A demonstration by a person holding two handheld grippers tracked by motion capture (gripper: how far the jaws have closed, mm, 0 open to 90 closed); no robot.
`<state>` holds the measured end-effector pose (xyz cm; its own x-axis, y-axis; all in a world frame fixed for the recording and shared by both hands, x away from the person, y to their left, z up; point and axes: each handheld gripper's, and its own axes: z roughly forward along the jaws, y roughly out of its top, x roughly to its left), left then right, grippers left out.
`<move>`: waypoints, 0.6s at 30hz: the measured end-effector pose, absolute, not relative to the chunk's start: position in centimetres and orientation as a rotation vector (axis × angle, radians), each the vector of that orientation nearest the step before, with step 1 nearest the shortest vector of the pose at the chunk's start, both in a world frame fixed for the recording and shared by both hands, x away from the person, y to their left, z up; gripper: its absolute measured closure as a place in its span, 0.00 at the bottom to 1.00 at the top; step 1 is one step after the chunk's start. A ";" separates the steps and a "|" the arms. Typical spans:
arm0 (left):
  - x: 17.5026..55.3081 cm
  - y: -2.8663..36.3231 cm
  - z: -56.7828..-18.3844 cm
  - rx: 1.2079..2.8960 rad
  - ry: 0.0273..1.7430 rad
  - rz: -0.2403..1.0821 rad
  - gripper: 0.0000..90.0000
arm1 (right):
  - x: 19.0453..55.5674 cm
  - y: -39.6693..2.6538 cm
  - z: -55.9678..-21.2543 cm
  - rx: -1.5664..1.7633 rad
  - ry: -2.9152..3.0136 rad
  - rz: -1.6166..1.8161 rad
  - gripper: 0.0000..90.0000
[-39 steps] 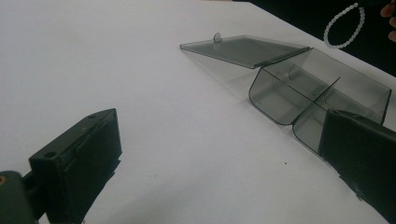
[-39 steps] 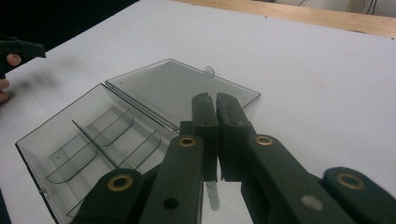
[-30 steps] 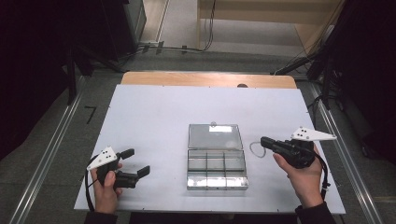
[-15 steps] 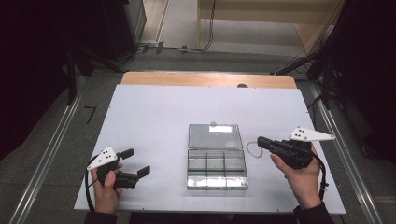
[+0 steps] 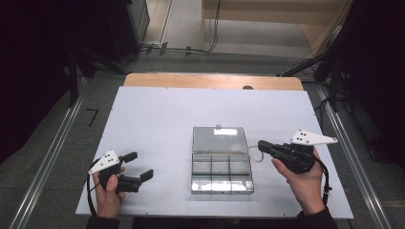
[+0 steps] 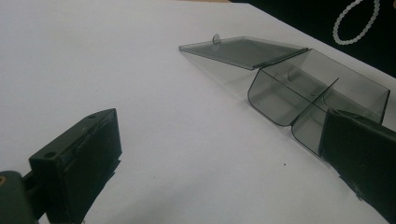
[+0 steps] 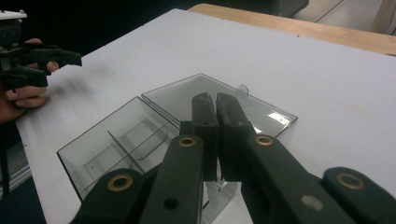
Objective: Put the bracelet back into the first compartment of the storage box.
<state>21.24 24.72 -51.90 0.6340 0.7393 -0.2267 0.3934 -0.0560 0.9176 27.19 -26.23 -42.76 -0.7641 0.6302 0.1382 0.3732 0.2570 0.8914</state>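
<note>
right claw clamped on white bead bracelet beside open clear box, left claw wide apart

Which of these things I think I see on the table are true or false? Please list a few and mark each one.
1. The clear plastic box has its lid open, lying flat on the table. True.
2. The right gripper has its jaws wide apart. False: they are shut, with a white bead loop hanging from them.
3. The left gripper is open and holds nothing. True.
4. The box's compartments are full of beads. False: the ones that can be seen look empty.
5. The left gripper rests inside the box. False: it is off to the box's left, above the white table.
</note>
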 end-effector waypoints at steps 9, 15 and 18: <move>21.2 24.7 -51.9 1.677 0.937 0.364 0.00 | 27.0 -25.4 -42.8 0.912 2.301 1.518 0.95; 21.3 24.7 -51.9 1.676 0.937 0.363 0.00 | 26.9 -25.1 -42.8 0.908 2.303 1.525 0.95; 21.3 24.7 -51.9 1.675 0.939 0.365 0.00 | 26.9 -25.0 -42.8 0.902 2.307 1.527 0.95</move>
<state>21.25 24.70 -51.89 0.6348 0.7392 -0.2251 0.3926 -0.0576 0.9179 26.89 -24.95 -42.79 -0.7839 0.6051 0.1394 0.3646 0.2669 0.8921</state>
